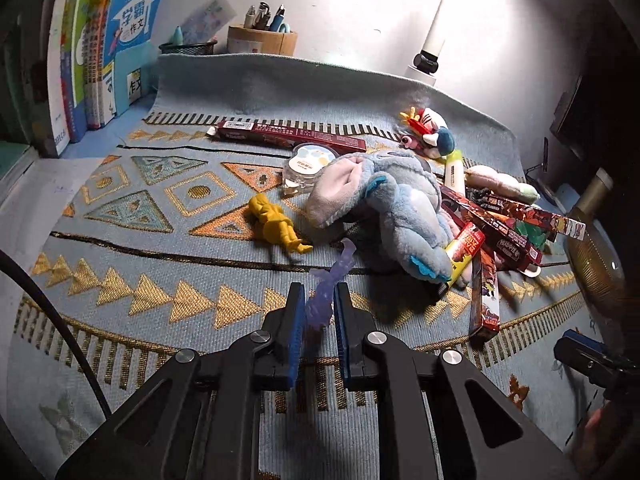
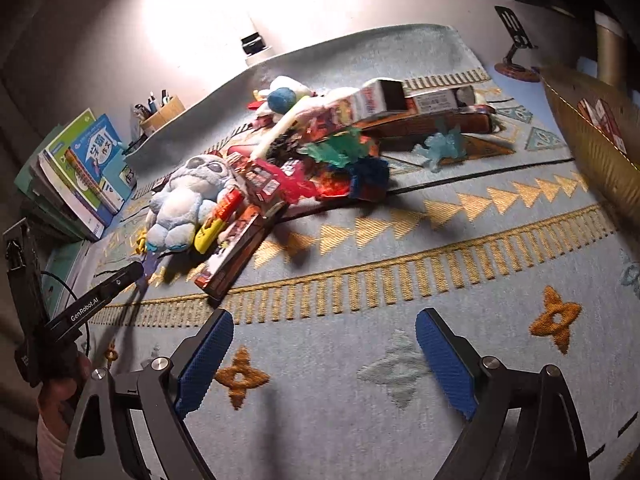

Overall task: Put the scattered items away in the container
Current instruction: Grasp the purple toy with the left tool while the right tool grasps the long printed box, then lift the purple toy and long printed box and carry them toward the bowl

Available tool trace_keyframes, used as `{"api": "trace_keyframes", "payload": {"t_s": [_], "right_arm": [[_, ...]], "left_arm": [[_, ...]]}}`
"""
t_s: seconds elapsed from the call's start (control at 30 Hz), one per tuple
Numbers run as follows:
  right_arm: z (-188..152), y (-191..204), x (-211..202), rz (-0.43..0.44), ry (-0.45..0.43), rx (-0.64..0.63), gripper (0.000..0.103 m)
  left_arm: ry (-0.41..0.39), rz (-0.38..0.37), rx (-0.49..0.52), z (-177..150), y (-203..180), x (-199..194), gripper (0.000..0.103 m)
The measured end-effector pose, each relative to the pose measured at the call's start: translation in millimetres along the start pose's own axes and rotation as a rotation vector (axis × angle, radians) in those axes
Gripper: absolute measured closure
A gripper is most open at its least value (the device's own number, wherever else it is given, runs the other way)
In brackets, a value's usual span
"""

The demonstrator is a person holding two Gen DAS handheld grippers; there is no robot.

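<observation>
My left gripper (image 1: 319, 292) is shut on a translucent purple toy figure (image 1: 325, 292), whose top sticks out ahead of the blue pads. A yellow toy figure (image 1: 276, 224) lies just beyond it on the patterned mat (image 1: 160, 272). A blue plush toy (image 1: 396, 208) lies among long red boxes (image 1: 500, 236). My right gripper (image 2: 324, 320) is open over bare mat with nothing between its fingers. The gold-brown container (image 2: 592, 140) stands at the right edge of the right wrist view, with some boxes inside. The left gripper (image 2: 136, 270) also shows at the left of the right wrist view.
Books (image 1: 92, 60) stand at the back left beside a pen holder (image 1: 262, 38). A desk lamp base (image 1: 426, 60) stands behind the mat. A pile of translucent toys (image 2: 340, 160) and more plush toys (image 2: 284, 96) lies mid-mat. A phone stand (image 2: 516, 48) sits at the back right.
</observation>
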State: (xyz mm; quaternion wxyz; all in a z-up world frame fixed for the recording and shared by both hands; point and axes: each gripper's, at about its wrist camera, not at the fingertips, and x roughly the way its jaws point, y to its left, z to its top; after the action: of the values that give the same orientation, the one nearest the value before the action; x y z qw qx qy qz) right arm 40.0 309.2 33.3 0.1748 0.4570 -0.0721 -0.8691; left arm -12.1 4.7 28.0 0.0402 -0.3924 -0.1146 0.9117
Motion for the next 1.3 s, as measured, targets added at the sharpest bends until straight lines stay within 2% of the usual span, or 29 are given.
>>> {"api": "trace_keyframes", "payload": {"t_s": [0.13,0.27,0.53,0.67,0.77,0.83,0.87,0.9,0.93,1.03,1.13,1.17,1.3], "right_arm": [[10,33,26,0.014,0.074,-0.017,0.011],[23,56,43,0.016,0.048,-0.001,0.011],[28,78,75,-0.193,0.011,-0.063,0.012],[28,76,73,-0.189,0.019,-0.109,0.011],[28,82,78,-0.219,0.031,-0.188,0.015],[27,80,76,-0.219,0.015,-0.191,0.034],[26,81,73,-0.212,0.009,-0.203,0.040],[25,82,71,-0.198,0.010,-0.215,0.057],[22,82,67,-0.207,0.010,-0.227,0.069],[12,77,54,-0.188,0.033,-0.233,0.077],[-5,60,34,-0.160,0.043,-0.215,0.084],[-12,53,26,-0.151,0.043,-0.205,0.084],[-39,29,-2,-0.139,0.031,-0.173,0.085]], "left_arm": [[-0.006,-0.063,-0.013,0,3,-1,0.091],[-0.006,-0.078,-0.043,2,7,1,0.091],[0.018,-0.090,-0.051,1,9,6,0.091],[0.030,-0.087,-0.054,2,9,9,0.091],[0.050,-0.082,-0.060,3,11,13,0.090],[0.054,-0.092,-0.068,3,12,15,0.090],[0.054,-0.094,-0.071,3,12,15,0.089],[0.054,-0.096,-0.073,3,12,15,0.089],[0.054,-0.098,-0.075,3,13,14,0.089],[0.054,-0.106,-0.078,3,13,14,0.088],[0.054,-0.122,-0.073,3,13,14,0.081],[0.054,-0.131,-0.070,3,12,14,0.077],[0.054,-0.129,-0.067,2,11,14,0.077]]}}
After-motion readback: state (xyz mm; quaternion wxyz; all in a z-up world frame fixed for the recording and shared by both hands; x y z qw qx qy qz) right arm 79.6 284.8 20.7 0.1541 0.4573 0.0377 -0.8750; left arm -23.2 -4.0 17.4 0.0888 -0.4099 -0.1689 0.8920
